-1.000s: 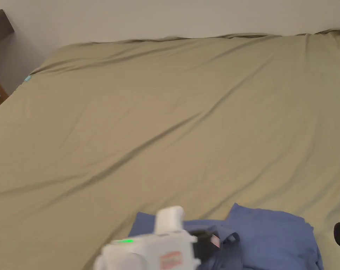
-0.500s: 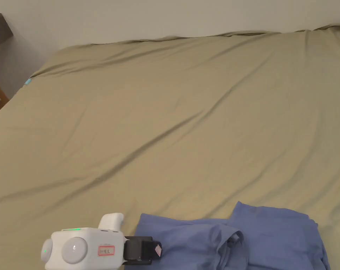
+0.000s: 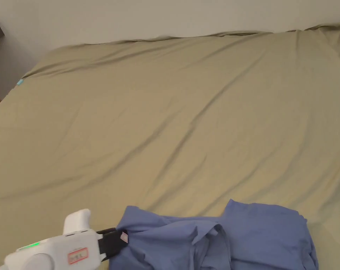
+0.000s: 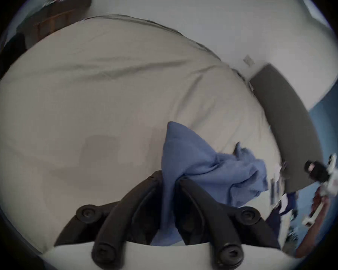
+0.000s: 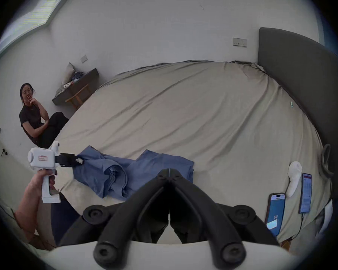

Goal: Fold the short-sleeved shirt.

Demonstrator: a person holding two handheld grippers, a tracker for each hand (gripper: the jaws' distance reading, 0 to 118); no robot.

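One crumpled blue shirt [image 3: 236,235], edge pinched by left gripper [image 3: 121,238] jaws.

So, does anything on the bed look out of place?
The shirt lies crumpled and bunched near the bed edge, not spread flat; the left gripper pinches one edge. Two phones lie near the bed's corner.

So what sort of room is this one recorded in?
Most likely a bedroom: a wide bed with a tan sheet, a dark padded headboard, and the blue shirt lying on the mattress.
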